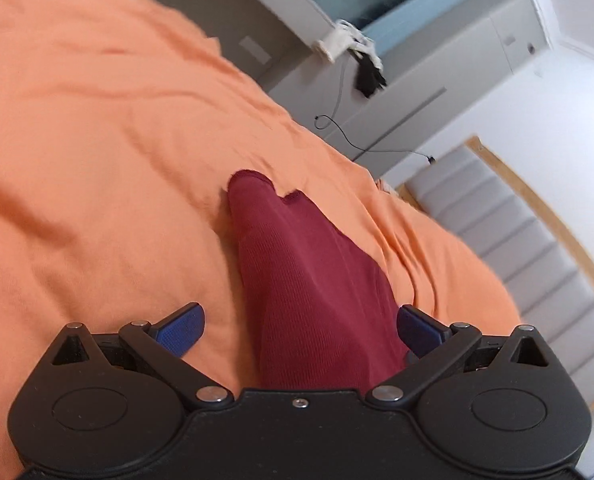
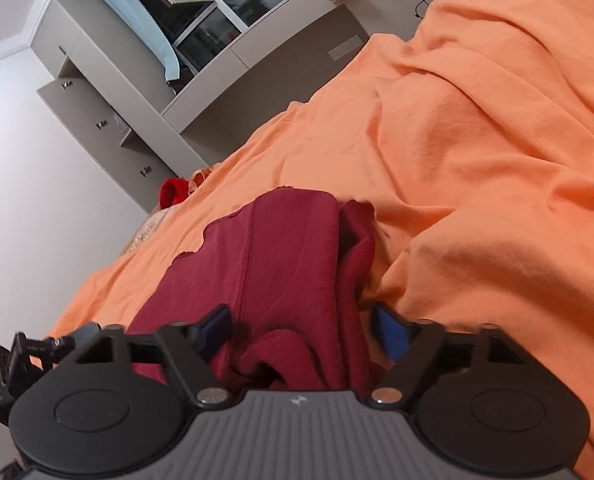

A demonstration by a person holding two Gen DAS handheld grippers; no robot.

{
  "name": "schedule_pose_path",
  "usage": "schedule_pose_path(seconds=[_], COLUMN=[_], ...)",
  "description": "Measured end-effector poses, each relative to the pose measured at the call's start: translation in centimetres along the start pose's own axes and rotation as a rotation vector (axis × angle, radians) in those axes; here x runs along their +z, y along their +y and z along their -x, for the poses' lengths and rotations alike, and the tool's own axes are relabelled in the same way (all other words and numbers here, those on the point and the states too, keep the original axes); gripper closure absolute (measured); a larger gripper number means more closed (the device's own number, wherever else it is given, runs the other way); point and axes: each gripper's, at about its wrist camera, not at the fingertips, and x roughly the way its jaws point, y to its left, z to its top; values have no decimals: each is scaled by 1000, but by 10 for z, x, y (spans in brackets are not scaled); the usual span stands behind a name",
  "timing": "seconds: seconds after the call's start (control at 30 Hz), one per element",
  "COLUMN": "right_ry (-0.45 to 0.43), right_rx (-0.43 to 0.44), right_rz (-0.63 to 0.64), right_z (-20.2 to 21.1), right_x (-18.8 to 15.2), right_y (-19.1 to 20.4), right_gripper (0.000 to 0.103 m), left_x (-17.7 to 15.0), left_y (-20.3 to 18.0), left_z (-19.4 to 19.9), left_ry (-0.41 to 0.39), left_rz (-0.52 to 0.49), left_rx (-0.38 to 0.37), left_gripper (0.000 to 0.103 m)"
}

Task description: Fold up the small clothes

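- The maroon garment (image 1: 297, 264) is lying on the orange bedsheet (image 1: 97, 140). In the left wrist view it is running as a narrow band from the 12 o'clock side of the gripper down between the blue pads.
- The left gripper (image 1: 300, 330) is standing with its jaws spread wide. The cloth is passing between them, nearer the 3 o'clock pad, and I cannot tell whether that pad is touching it; nothing is being pinched.
- In the right wrist view the same maroon garment (image 2: 281, 264) is showing a stitched seam and a doubled-over edge at 1 o'clock, which suggests it is already partly folded.
- The right gripper (image 2: 305, 332) is straddling a bunched ridge of the near edge with its jaws partly spread. The pads are sitting at 9 and 3 o'clock of the bunch, not visibly pressing it, so I am judging it as lining up a grasp rather than gripping.
- Both grippers are sitting at the near end of the cloth, probably so that this edge can be lifted evenly and carried over the far part.
- A small red item (image 2: 173, 192) is lying at the far 10 o'clock edge of the bed, near the grey cabinet (image 2: 109, 112).
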Motion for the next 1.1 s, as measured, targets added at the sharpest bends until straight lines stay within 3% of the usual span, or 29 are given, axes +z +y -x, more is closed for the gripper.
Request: schedule_pose_path(seconds=[0.17, 0.27, 0.43, 0.53, 0.73, 0.87, 0.97, 1.1], right_ry=[5, -11, -54, -102, -203, -262, -282, -220], right_rx=[-49, -70, -130, -132, -90, -44, -19, -37], right_rz=[86, 127, 226, 249, 345, 429, 490, 537], right_z=[-3, -2, -2, 1, 0, -13, -30, -57], right_x=[-3, -4, -6, -5, -9, -13, -15, -22], right_y=[20, 31, 56, 66, 100, 125, 142, 151], right_gripper=[50, 60, 73, 77, 80, 80, 79, 79], left_x=[-6, -9, -7, -6, 1, 7, 15, 23], left_y=[-22, -33, -36, -46, -76, -81, -73, -51], left_z=[-12, -16, -15, -12, 18, 44, 59, 62], left_ry=[62, 88, 83, 53, -88, -182, -224, -209], left_rz=[-137, -207, -188, -250, -432, -526, -514, -439], left_rx=[77, 137, 142, 157, 169, 219, 253, 320], left_gripper=[5, 15, 61, 78, 82, 82, 81, 80])
